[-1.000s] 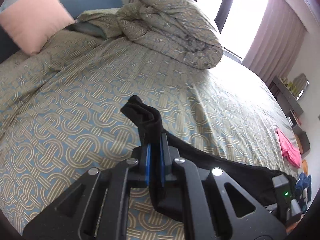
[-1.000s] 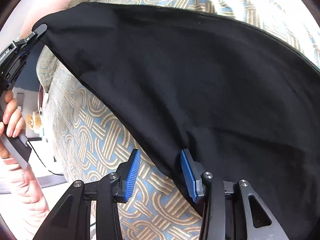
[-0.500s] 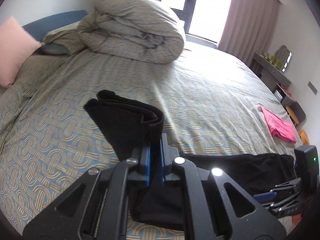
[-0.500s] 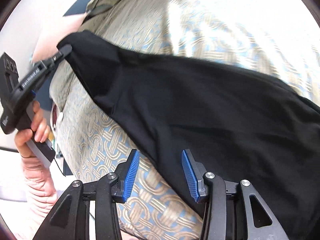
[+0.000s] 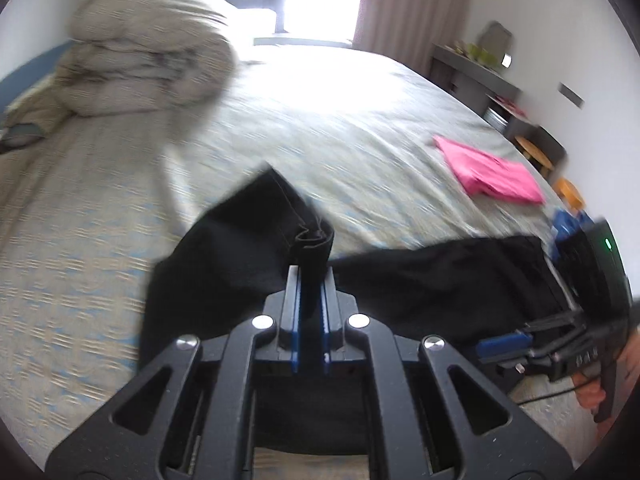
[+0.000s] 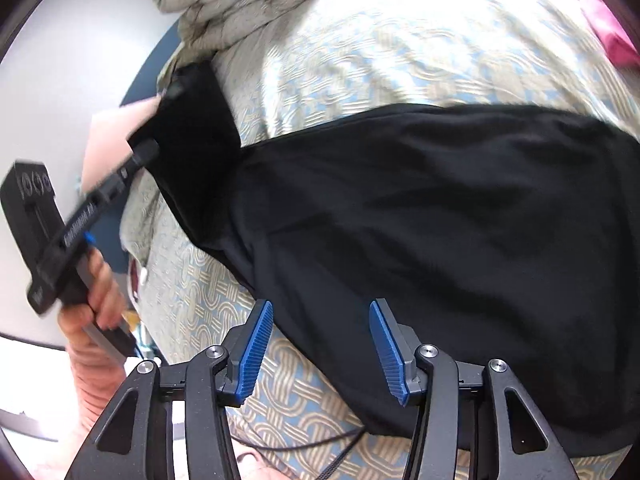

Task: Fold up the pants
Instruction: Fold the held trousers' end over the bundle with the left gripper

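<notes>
Black pants [image 6: 420, 208] lie across the patterned bed. My left gripper [image 5: 310, 276] is shut on one end of the pants [image 5: 240, 248] and holds it lifted and doubled back over the rest. In the right wrist view the left gripper [image 6: 148, 152] shows at far left, gripping that raised end. My right gripper [image 6: 320, 320] is open, its blue pads astride the pants' near edge, empty. The right gripper also shows at the right edge of the left wrist view [image 5: 520, 340].
A rolled duvet [image 5: 152, 48] sits at the head of the bed. A pink folded garment [image 5: 492, 172] lies at the far right of the bed. A shelf and stool [image 5: 532, 148] stand by the right wall. A cable [image 6: 320, 444] trails below.
My left gripper has carried its end of the pants rightward across the bed, folding it toward the other end. My right gripper stays open at the pants' edge.
</notes>
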Motion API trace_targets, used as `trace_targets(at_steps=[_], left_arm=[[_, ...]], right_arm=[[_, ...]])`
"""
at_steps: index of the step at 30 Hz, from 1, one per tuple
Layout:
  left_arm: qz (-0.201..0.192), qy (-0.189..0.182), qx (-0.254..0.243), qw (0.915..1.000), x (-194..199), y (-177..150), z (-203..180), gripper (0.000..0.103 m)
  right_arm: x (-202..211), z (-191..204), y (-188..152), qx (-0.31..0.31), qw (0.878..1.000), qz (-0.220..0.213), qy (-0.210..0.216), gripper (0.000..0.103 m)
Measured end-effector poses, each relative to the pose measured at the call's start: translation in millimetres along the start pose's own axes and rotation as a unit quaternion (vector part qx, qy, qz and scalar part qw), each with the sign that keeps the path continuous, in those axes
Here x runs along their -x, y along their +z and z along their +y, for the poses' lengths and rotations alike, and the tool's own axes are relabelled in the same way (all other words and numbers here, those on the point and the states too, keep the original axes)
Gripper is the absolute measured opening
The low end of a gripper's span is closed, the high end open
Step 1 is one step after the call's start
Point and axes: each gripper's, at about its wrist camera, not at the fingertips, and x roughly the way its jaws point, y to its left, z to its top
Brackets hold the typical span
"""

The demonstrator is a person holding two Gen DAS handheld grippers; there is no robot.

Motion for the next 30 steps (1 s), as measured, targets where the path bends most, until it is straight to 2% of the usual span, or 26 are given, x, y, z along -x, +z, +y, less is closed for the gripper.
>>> trace_targets(at_steps=[4, 7, 13, 19, 30], left_arm=[[0.044, -0.045, -0.014, 0.9979, -25, -26, -47, 0.009], [0.075, -0.054, -0.034, 0.9952, -40, -46, -73, 0.009], [0.093, -0.066, -0.022, 0.9932, -38, -61, -76, 0.009], [0.092, -0.075, -0.010, 0.9929, -32, -66, -71, 0.009], [0.094, -0.080, 0.003, 0.9923, -38, -72, -74, 0.009]], right_arm=[[13, -31, -7, -0.033, 0.999, -0.016, 0.013, 0.057], [16, -51, -14, -0.064, 0.997, -0.019, 0.032, 0.058], [0, -56, -12, -0.080, 0.994, -0.006, 0.076, 0.058], [-18, -45, 9, -0.096, 0.988, 0.003, 0.120, 0.064], [-45, -40, 30, -0.118, 0.991, 0.009, 0.066, 0.066]])
